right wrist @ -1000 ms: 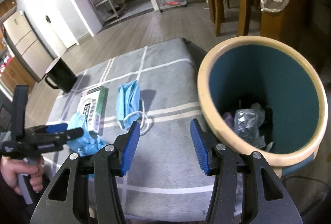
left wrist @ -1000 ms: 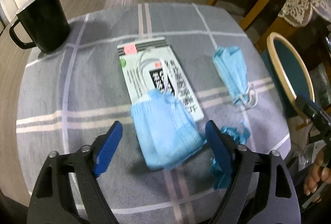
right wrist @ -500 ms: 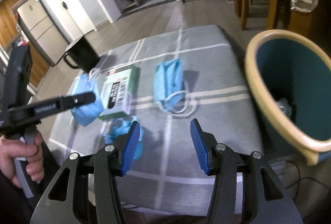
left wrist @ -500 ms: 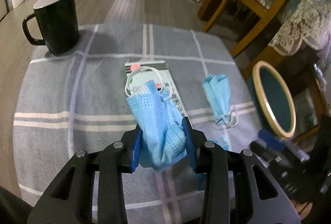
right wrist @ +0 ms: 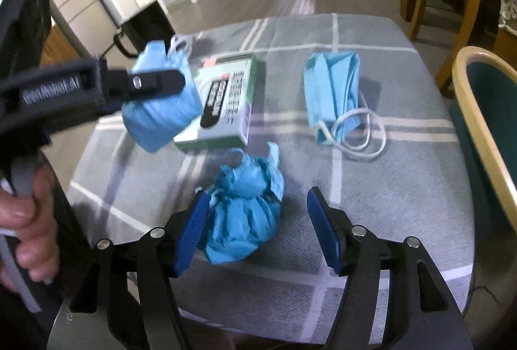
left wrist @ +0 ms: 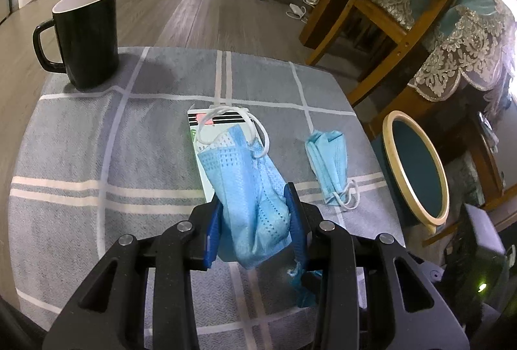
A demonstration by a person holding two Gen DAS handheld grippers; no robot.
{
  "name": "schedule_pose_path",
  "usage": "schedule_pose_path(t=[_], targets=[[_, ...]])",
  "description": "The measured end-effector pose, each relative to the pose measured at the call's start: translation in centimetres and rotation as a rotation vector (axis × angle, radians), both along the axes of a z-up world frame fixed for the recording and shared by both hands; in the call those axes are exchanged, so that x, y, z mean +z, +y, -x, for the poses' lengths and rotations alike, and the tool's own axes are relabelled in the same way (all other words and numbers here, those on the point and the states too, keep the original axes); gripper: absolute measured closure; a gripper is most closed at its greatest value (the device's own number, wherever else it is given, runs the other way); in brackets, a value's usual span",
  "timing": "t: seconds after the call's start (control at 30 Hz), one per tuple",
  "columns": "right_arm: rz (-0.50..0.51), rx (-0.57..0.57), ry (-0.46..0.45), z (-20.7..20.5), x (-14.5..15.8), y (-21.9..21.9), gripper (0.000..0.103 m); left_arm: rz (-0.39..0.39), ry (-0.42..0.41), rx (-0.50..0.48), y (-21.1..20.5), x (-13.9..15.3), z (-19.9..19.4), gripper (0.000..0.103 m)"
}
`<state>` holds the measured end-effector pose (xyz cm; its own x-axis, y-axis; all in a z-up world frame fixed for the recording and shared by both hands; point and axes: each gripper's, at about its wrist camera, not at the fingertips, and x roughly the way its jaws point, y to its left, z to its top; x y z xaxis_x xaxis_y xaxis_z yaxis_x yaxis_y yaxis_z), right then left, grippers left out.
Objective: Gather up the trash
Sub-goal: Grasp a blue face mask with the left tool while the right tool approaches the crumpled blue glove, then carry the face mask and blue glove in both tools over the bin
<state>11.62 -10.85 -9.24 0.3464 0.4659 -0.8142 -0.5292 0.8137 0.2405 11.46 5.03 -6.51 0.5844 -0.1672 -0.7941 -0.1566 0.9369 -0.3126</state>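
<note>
You're pinching one face mask (left wrist: pixel 248 188) in the left gripper (left wrist: pixel 255 220), lifted over the box (right wrist: pixel 226 104). Right gripper (right wrist: pixel 258 233) jaws have just been opening, spread w/ the crumpled blue wad (right wrist: pixel 242 204) between, not squeezed. Center it before closing, then bin (left wrist: pixel 416 169).

**Count on the worktop**

I count two blue face masks: one mask (left wrist: pixel 248 188) lifted clear of the worktop (left wrist: pixel 80 156), the other mask (left wrist: pixel 328 169) lying flat. I see one crumpled blue wad (right wrist: pixel 244 207), one green-and-white box (right wrist: pixel 226 104) and one black mug (left wrist: pixel 85 33). One round bin (left wrist: pixel 416 175) stands beside the worktop. I have two grippers in view, the left gripper (left wrist: pixel 255 220) and the right gripper (right wrist: pixel 258 230). Behind, I count at least two wire shelf racks.
</note>
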Motion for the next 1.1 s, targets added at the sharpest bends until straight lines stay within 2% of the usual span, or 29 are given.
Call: schedule_pose_path(t=[0.03, 0.07, 0.27, 0.6, 0.87, 1.1], targets=[[-0.003, 0.006, 0.004, 0.1, -0.2, -0.1, 0.056, -0.001, 0.0, -0.001, 0.0, 0.0, 0.0, 0.068], [-0.007, 0.011, 0.01, 0.0, -0.4, 0.0, 0.063, -0.002, -0.001, -0.002, -0.1, 0.0, 0.0, 0.068], [-0.03, 0.012, -0.012, 0.0, 0.6, -0.7, 0.07, -0.002, -0.011, -0.01, -0.2, 0.1, 0.2, 0.068], [-0.063, -0.049, -0.105, -0.5, 5.0, -3.8, 0.071, 0.009, -0.027, -0.005, 0.0, 0.3, 0.5, 0.068], [-0.074, -0.176, -0.178, -2.3, 8.5, -9.2, 0.071, 0.007, -0.029, -0.023, -0.4, 0.4, 0.3, 0.068], [-0.053, -0.278, -0.223, -3.6, 10.3, -14.4, 0.071, -0.003, -0.044, -0.088, -2.4, 1.1, -0.7, 0.068]])
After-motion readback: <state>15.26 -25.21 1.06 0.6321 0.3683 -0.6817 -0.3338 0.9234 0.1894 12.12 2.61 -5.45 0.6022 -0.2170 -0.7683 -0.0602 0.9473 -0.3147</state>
